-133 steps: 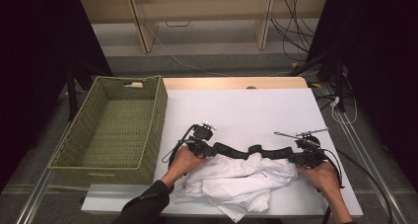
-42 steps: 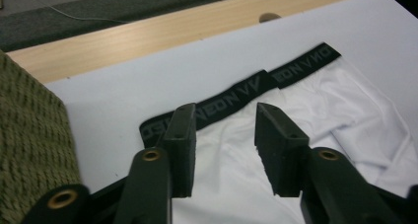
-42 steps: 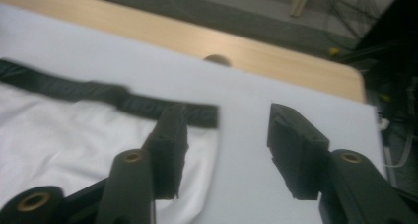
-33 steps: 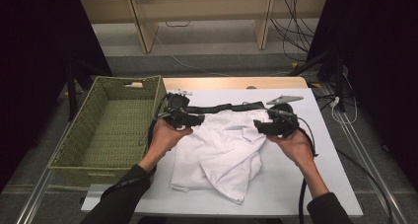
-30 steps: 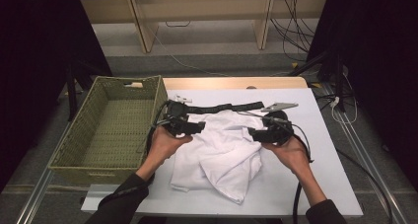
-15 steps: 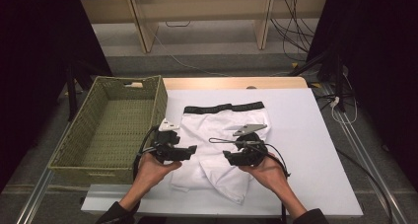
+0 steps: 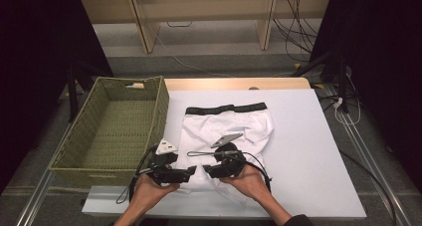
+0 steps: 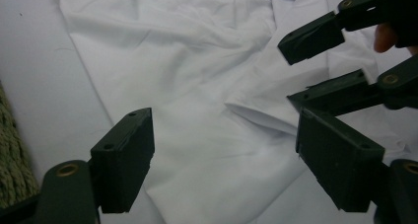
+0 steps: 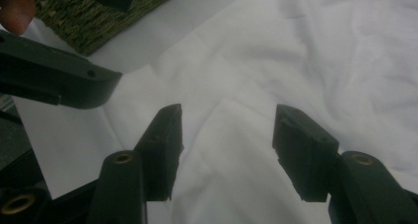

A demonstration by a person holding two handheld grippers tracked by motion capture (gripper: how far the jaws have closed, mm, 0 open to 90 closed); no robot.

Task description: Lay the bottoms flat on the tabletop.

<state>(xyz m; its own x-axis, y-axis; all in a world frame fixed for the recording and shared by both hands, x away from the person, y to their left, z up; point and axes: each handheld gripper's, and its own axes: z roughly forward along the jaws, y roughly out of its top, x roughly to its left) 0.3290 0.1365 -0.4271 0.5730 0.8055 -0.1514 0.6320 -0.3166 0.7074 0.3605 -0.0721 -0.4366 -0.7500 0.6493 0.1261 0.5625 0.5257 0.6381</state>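
White shorts [image 7: 226, 129] with a black waistband [image 7: 226, 108] lie spread on the white table [image 7: 308, 151], waistband at the far side. Both grippers hover over the near hem, tips facing each other. My left gripper [image 7: 191, 171] [image 8: 224, 150] is open, its jaws having just been opening, with only loose cloth [image 8: 197, 61] lying below them. My right gripper [image 7: 206, 170] [image 9: 226, 130] is open too; its jaws have just been closing, and nothing is pinched between them above the fabric [image 9: 315, 51]. The right gripper's fingers [image 8: 315, 36] show in the left gripper view.
A woven green basket [image 7: 161, 106] stands at the table's left, close beside the left hand; its wall [image 9: 98, 17] shows in the right gripper view. Cables trail off both grippers. Bare table lies to the right of the shorts.
Both grippers let go of the waistband at the far side and came back toward the person to the near hem. The shorts now lie flatter, waistband stretched straight.
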